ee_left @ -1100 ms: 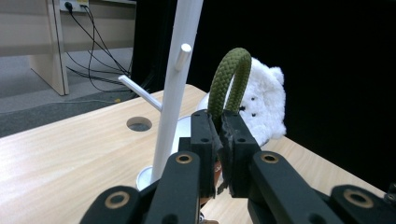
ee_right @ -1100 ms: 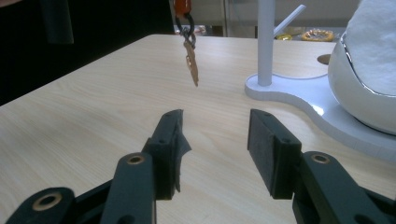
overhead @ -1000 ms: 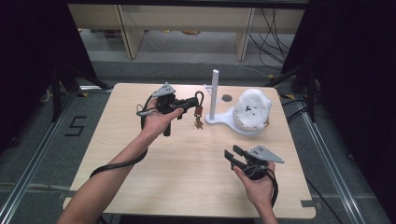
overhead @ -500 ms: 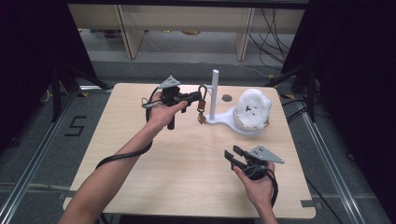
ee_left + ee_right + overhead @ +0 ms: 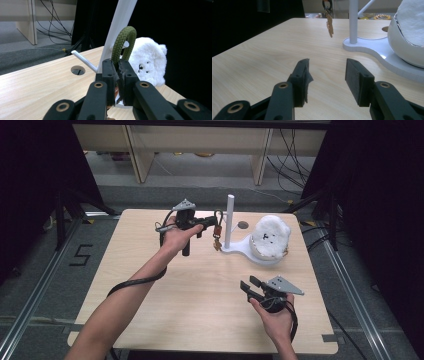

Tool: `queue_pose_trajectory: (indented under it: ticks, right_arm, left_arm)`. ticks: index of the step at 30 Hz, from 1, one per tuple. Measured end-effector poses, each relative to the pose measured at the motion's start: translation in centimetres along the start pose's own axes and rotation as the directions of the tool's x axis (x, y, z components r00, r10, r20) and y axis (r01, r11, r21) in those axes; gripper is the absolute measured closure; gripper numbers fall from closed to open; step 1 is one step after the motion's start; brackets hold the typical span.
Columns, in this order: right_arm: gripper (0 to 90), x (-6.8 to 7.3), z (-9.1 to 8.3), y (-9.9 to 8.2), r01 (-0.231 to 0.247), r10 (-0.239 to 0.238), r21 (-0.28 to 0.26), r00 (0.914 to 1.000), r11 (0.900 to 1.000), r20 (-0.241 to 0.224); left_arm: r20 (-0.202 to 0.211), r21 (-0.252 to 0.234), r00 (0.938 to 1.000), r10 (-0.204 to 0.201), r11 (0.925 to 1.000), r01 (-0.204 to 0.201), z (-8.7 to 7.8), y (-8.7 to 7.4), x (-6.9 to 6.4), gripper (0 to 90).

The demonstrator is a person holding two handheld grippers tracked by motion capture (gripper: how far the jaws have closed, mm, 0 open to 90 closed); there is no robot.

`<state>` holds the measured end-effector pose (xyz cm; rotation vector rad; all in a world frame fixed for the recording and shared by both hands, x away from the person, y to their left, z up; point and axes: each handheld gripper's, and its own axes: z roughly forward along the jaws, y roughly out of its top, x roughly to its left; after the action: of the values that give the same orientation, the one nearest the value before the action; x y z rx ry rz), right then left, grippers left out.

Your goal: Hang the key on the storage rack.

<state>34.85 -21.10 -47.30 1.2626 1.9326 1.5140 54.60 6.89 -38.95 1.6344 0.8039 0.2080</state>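
Note:
My left gripper [image 5: 210,223] is shut on a green rope loop [image 5: 124,41] from which a small orange-brown keychain charm [image 5: 217,240] hangs above the table. It is held close to the left of the white upright post [image 5: 230,220] of a white stand [image 5: 240,251]. In the left gripper view the loop stands up between the jaws in front of the post [image 5: 117,30] and its side peg [image 5: 83,60]. A white fluffy plush [image 5: 270,237] sits in the stand's bowl. My right gripper [image 5: 250,285] rests open near the table's front right, with nothing between its fingers [image 5: 327,75].
A round cable hole [image 5: 243,225] lies in the wooden table [image 5: 150,295] behind the stand. Wooden shelving [image 5: 200,140] and cables stand beyond the far edge. Black curtains flank both sides. The charm [image 5: 329,22] hangs in the right gripper view beside the post [image 5: 353,20].
My left gripper has carried the rope loop and charm to the right, closer to the white post. The right gripper has stayed in place, open.

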Motion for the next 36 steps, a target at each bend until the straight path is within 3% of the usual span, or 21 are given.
queue_pose_trajectory:
  ticks: [1, 6, 12, 14, 15, 16, 18, 20, 28, 32, 36]
  right_arm:
    - [55.0, -0.2, 0.1, 0.0, 0.021, -0.021, -0.01, 0.9998, 0.9997, -0.005]
    - [54.9, -0.4, 0.0, 0.0, 0.037, -0.037, -0.008, 0.9993, 0.9993, 0.005]
    - [54.7, -0.3, 0.0, -0.1, 0.024, -0.024, -0.007, 0.9997, 0.9997, -0.001]
    - [54.7, -0.4, 0.0, -0.1, 0.039, -0.039, -0.012, 0.9992, 0.9992, 0.003]
    - [54.7, -0.1, 0.0, -0.1, -0.003, 0.003, -0.004, 1.0, 1.0, -0.007]
    - [54.7, -0.3, 0.0, -0.1, 0.014, -0.014, -0.006, 0.9999, 0.9999, -0.001]
    - [54.6, -0.1, 0.0, -0.2, -0.003, 0.003, -0.006, 1.0, 1.0, -0.006]
    - [54.5, -0.4, 0.0, -0.1, 0.037, -0.037, -0.009, 0.9993, 0.9993, 0.001]
    - [54.3, -0.4, 0.0, -0.2, 0.014, -0.014, -0.005, 0.9999, 0.9999, -0.003]
    - [54.1, -0.6, 0.1, -0.2, 0.046, -0.045, -0.018, 0.999, 0.9988, 0.005]
    - [53.9, -0.5, 0.1, -0.3, 0.044, -0.044, -0.017, 0.999, 0.9989, 0.005]
  left_arm:
    - [0.005, -0.001, 0.9999, -0.011, 0.9999, 0.011, 0.1, 0.0, 0.1, 83.9]
    - [0.012, 0.006, 0.9991, -0.04, 0.9992, 0.04, 0.5, 0.0, 0.3, 83.8]
    - [0.006, 0.006, 0.9981, -0.061, 0.9981, 0.061, 1.0, -0.1, 0.3, 83.7]
    - [-0.002, 0.011, 0.9983, -0.058, 0.9982, 0.058, 1.1, -0.2, 0.3, 83.8]
    - [-0.001, 0.012, 0.9982, -0.06, 0.9981, 0.06, 1.2, -0.3, 0.3, 83.7]
    - [-0.004, 0.016, 0.9983, -0.058, 0.9982, 0.058, 1.3, -0.3, 0.4, 83.7]
    - [-0.011, 0.019, 0.9984, -0.056, 0.9983, 0.056, 1.5, -0.4, 0.3, 83.7]
    - [-0.018, 0.022, 0.9982, -0.057, 0.9981, 0.058, 1.6, -0.4, 0.3, 83.7]
    - [-0.031, 0.031, 0.9984, -0.047, 0.9984, 0.047, 2.2, -0.5, 0.1, 83.6]
    - [-0.038, 0.036, 0.9986, -0.036, 0.9986, 0.038, 2.2, -0.6, 0.2, 83.2]
    - [-0.03, 0.044, 0.9992, -0.025, 0.9987, 0.026, 2.3, -0.6, 0.1, 81.2]
